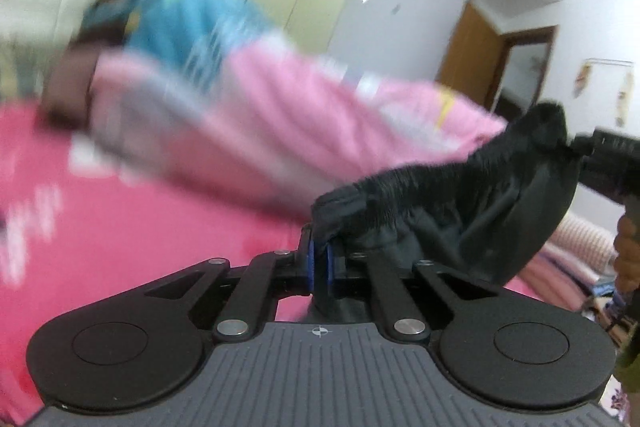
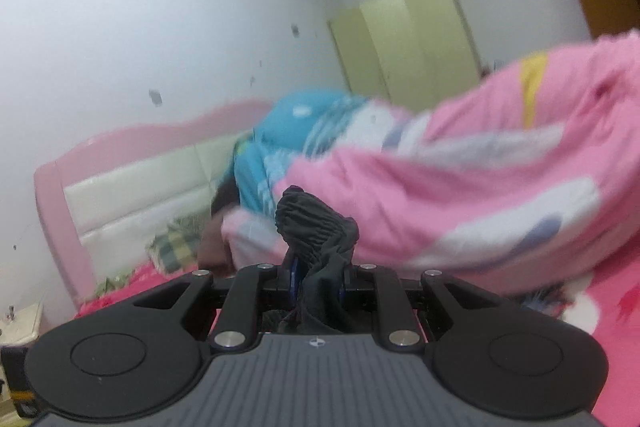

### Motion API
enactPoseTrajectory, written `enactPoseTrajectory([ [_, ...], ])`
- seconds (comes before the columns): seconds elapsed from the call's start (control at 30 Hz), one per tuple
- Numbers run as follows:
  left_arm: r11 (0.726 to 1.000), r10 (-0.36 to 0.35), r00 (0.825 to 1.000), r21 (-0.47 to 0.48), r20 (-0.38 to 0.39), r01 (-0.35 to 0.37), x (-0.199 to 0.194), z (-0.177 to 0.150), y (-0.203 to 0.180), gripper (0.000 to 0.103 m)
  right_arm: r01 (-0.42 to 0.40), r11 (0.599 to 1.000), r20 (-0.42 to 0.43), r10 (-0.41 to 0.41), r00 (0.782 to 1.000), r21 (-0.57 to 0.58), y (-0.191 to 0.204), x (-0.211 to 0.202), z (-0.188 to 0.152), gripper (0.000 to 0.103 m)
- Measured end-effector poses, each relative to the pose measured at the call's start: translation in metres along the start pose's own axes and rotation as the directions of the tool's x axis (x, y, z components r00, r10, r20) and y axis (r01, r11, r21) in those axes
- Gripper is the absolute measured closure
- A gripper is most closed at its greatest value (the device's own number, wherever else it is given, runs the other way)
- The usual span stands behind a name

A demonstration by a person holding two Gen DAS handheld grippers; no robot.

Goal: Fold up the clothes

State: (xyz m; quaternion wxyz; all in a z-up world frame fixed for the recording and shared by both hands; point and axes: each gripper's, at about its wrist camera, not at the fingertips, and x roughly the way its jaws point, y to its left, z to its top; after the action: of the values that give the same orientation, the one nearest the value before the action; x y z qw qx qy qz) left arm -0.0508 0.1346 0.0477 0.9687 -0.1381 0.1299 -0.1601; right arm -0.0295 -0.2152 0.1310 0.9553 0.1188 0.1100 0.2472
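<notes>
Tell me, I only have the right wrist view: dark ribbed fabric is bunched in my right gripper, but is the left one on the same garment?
Observer: Yes. The left gripper is clamped on the black garment, whose gathered waistband runs across to the right gripper.
Operator: Is the waistband taut between them?
Observer: Not quite; it curves, and loose fabric hangs below it.
Operator: Anything behind it?
Observer: A pink quilt, blurred, on the bed, with the bright pink sheet nearer the camera.
</notes>
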Motion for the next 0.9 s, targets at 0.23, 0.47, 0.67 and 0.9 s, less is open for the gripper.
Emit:
enactPoseTrajectory([
  [0.23, 0.981, -0.053, 0.964, 0.194, 0.261, 0.002, -0.044, 0.088, -0.042, 0.1, 0.003, 0.998, 0.224, 0.011, 0.975, -0.064, 0.032, -0.059, 0.05, 0.086],
  [0.47, 0.933, -0.149, 0.875, 0.358, 0.46, -0.03, -0.104, 0.158, -0.094, 0.1, 0.022, 0.984, 0.401, 0.052, 0.914, -0.178, 0.083, -0.119, 0.1, 0.086],
  [0.67, 0.901, -0.244, 0.8, 0.434, 0.549, -0.023, -0.161, 0.184, -0.133, 0.1, 0.042, 0.964, 0.503, 0.099, 0.859, -0.261, 0.124, -0.169, 0.127, 0.086],
  [0.9, 0.881, -0.276, 0.783, 0.473, 0.557, -0.026, -0.2, 0.183, -0.158, 0.1, 0.079, 0.946, 0.556, 0.116, 0.823, -0.315, 0.155, -0.214, 0.131, 0.086],
])
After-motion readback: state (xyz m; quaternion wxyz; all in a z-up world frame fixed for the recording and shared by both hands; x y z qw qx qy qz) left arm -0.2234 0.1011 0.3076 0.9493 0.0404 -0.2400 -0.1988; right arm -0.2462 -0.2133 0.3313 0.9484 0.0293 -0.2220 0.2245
